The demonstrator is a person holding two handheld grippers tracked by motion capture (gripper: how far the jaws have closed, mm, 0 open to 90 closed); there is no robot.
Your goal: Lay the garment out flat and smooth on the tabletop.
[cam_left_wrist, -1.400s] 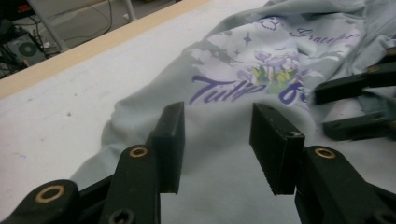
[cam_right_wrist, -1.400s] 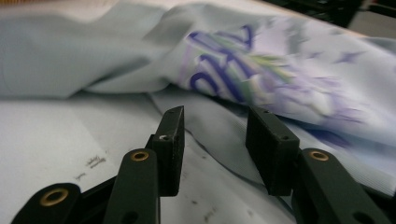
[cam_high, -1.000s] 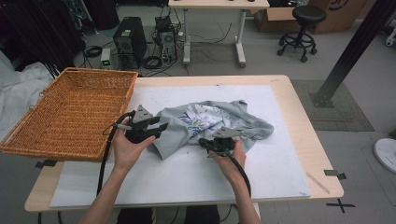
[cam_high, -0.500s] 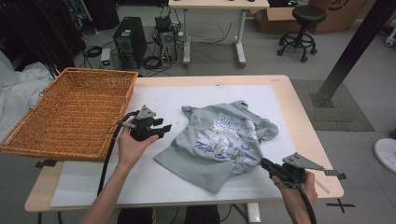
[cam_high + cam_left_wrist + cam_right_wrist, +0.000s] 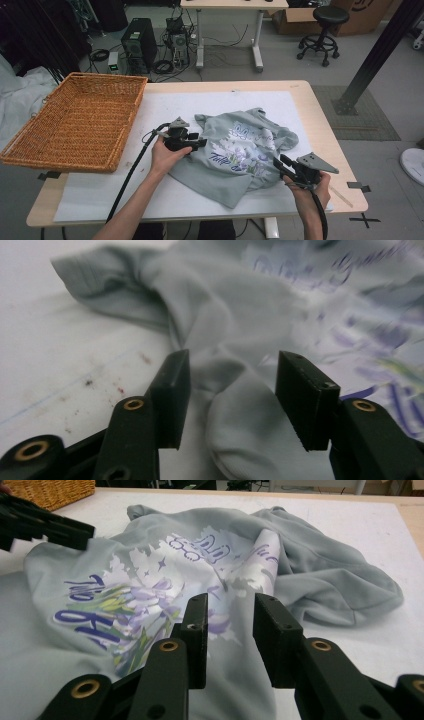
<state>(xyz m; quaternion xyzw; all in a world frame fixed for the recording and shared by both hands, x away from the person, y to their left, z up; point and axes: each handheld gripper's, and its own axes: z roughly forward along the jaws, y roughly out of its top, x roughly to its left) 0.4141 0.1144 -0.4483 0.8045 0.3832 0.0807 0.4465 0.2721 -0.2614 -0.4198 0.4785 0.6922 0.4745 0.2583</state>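
Near right, right gripper [image 5: 278,164] at shirt [image 5: 240,150] hem, jaws just been opening, spread, nothing pinched. Left gripper [image 5: 227,390] spread over a fold at shirt's left edge, prob. not gripping. Basket [image 5: 75,122] far left on surface [image 5: 310,107].

The left gripper [image 5: 227,395] hangs low over the grey T-shirt [image 5: 240,315], its two black jaws parted, having just been opening a little. A rounded fold of the grey cloth bulges up between them, though neither pad presses on it. To one side lies the white table cover [image 5: 60,355], flecked with small reddish specks.
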